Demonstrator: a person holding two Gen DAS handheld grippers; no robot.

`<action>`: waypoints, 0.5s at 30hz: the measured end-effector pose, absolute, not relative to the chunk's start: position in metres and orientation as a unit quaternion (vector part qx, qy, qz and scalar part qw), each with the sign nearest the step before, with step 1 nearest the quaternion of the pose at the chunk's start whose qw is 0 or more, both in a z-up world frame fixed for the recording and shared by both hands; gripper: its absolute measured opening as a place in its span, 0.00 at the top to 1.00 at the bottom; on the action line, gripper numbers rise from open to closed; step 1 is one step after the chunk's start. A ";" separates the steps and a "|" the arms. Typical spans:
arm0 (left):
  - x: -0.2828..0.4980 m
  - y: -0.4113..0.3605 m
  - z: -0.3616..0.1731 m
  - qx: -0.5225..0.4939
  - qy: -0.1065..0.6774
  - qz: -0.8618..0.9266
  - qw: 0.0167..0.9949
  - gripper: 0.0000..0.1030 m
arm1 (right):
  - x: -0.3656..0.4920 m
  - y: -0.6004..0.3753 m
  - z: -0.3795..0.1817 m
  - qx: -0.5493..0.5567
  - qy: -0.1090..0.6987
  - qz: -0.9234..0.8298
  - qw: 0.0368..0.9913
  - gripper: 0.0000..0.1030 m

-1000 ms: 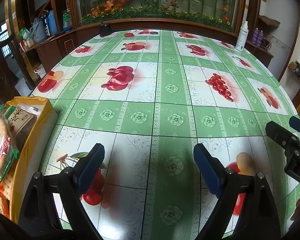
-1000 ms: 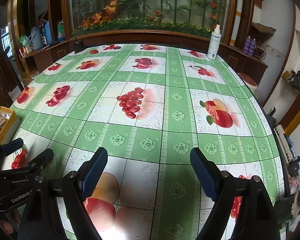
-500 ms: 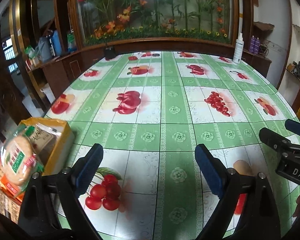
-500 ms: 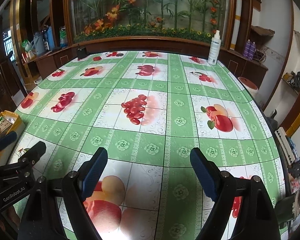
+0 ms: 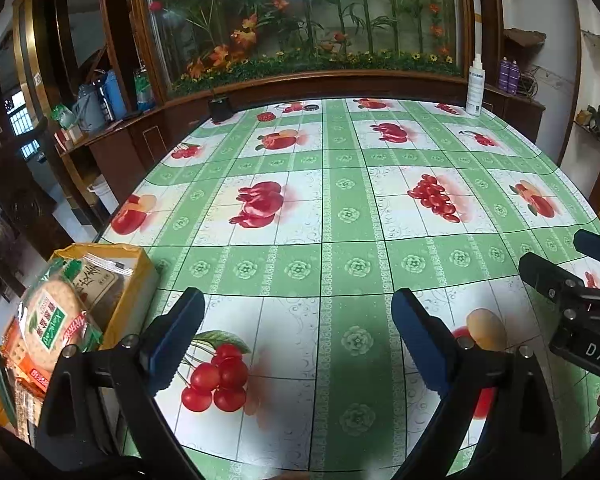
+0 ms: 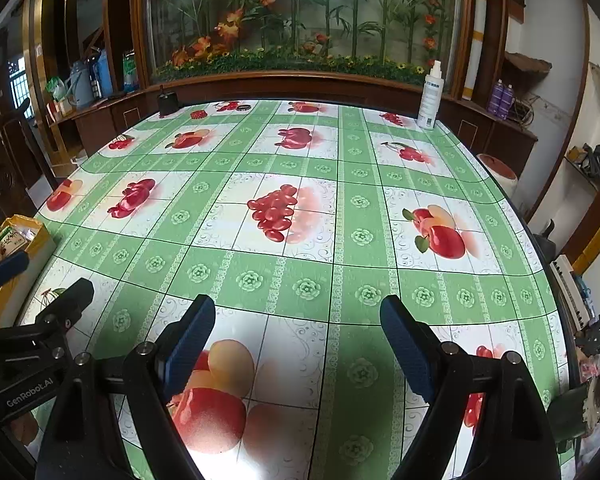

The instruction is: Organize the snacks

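Observation:
A yellow box (image 5: 134,300) stands at the table's near left edge, packed with snack packets; a round cracker pack with a green label (image 5: 52,324) sits on top. It also shows at the far left of the right wrist view (image 6: 32,240). My left gripper (image 5: 296,340) is open and empty above the tablecloth, just right of the box. My right gripper (image 6: 296,344) is open and empty over the table's near middle. Each gripper shows at the edge of the other's view.
The table (image 6: 300,248) has a green and white fruit-print cloth. A white spray bottle (image 6: 430,96) stands at the far right edge and a small black holder (image 6: 168,102) at the far left. A wooden cabinet with a plant display runs behind.
Both grippers have risen and tilted up, so more of the room and the snack box shows. Both stay open and empty.

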State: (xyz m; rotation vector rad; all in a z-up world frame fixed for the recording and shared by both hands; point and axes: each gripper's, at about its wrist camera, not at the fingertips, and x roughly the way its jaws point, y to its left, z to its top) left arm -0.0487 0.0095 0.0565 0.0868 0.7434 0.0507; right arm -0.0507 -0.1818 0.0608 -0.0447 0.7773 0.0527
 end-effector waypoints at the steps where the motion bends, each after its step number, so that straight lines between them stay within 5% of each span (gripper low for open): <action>1: -0.048 0.011 0.056 0.036 0.367 0.023 0.929 0.08 | -0.051 -0.181 0.061 -0.021 0.378 0.026 0.925 0.18; 15: -0.052 0.020 0.053 0.024 0.377 0.028 0.926 0.08 | -0.050 -0.161 0.061 -0.036 0.382 0.043 0.923 0.18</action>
